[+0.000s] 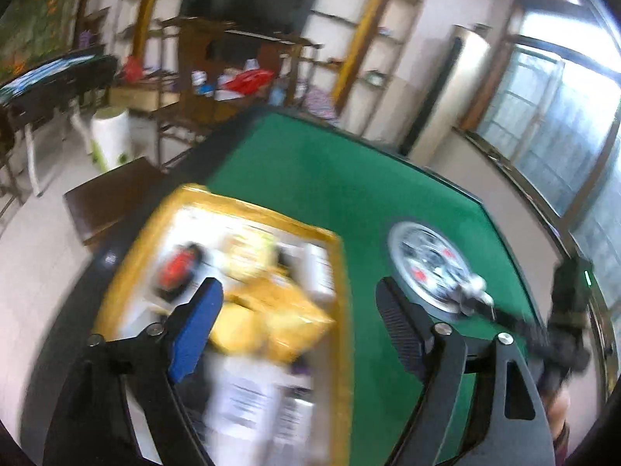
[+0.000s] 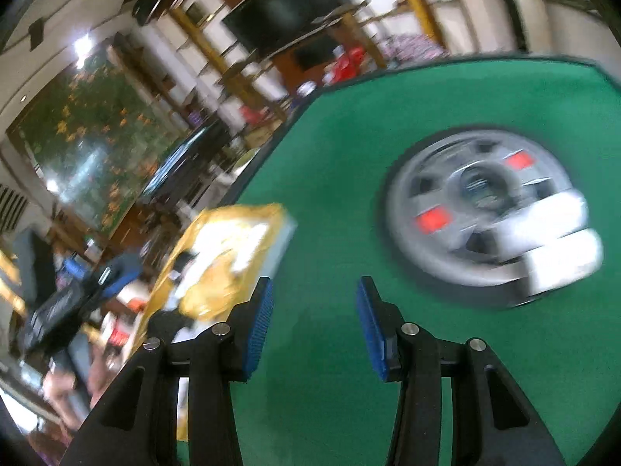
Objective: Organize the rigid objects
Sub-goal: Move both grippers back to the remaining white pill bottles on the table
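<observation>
The white box is the next hard thing to put away, I think; it sits on top of the round silver disc in the middle of the green table. The yellow tray lies to the left near the table edge and already has many things in it, but they are too blurry to name. The left gripper hangs over the tray with its jaws wide apart and nothing in them. The right gripper is partly open, holds nothing, and points at bare table. To do this well, slow down, bring the right gripper over the white box, grab it by its sides, and lift straight up.
</observation>
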Demonstrator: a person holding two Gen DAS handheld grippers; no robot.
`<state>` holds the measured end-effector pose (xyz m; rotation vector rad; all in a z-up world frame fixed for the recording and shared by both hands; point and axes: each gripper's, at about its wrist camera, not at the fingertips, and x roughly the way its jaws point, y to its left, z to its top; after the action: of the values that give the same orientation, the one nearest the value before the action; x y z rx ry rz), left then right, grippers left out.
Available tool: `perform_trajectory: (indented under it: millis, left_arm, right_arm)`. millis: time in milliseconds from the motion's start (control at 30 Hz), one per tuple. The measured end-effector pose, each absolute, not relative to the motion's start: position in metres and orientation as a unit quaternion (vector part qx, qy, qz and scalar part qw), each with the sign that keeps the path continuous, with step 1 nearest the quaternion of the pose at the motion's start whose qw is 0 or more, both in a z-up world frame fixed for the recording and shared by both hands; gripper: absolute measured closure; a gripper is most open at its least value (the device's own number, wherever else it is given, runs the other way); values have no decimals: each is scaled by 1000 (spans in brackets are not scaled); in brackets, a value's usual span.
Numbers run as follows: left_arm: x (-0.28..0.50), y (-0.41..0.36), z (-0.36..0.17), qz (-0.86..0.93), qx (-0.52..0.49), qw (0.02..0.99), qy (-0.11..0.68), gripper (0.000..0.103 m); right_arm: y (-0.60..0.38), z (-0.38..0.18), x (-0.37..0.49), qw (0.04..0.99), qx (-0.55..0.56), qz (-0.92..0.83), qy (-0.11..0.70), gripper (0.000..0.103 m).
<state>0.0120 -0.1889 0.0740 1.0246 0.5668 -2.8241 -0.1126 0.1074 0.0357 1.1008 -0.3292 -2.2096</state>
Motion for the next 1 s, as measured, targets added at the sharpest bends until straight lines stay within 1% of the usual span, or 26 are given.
perform_trajectory:
  millis: [67,100,200,333,400,467,533,600,767,800,900,1000]
  left_arm:
    - [10,-160,68,-924,342,14,169,21]
    - [7,-141,63,-924,348,-4,161,21]
    - [-8,-102,49,-919,369,-40,131,21]
    - [-33,-68,32,-919,376,-45,106,21]
    - [-37,-60,22,-926,361,-42,102,21]
    - [-38,-54,15,-923,370,-45,94,21]
    - [-30,-53,18,-930,355,-46,79,21]
    - [-23,-52,23,-942,331,-28,52,21]
    - [-19,-57,25,-944,327,-19,39,21]
    - [-20,-57,24,-943,328,-20,39,21]
    - [-21,-54,23,-944,327,-20,34,21]
    - [-22,-52,22,-944,329,-20,29,21]
  right_arm:
    - [141,38,-128,282,406,-858,-142,60]
    - [157,37,-137,262,401,-866,-146,55]
    - [198,27,-165,209,405,-875,-164,54]
    - [214,21,-201,208,416,-863,-199,54]
    - [208,22,-212,212,419,-863,-187,54]
    - [189,20,-224,233,431,-858,-153,54]
    - [175,16,-230,256,441,-850,-132,56]
    - [165,11,-237,261,449,-847,-111,63]
    - [161,0,-242,265,487,-828,-85,64]
    - [162,-1,-237,267,496,-822,-82,68]
    - [175,-5,-221,267,512,-810,-102,68]
    - [183,-10,-192,290,512,-799,-121,68]
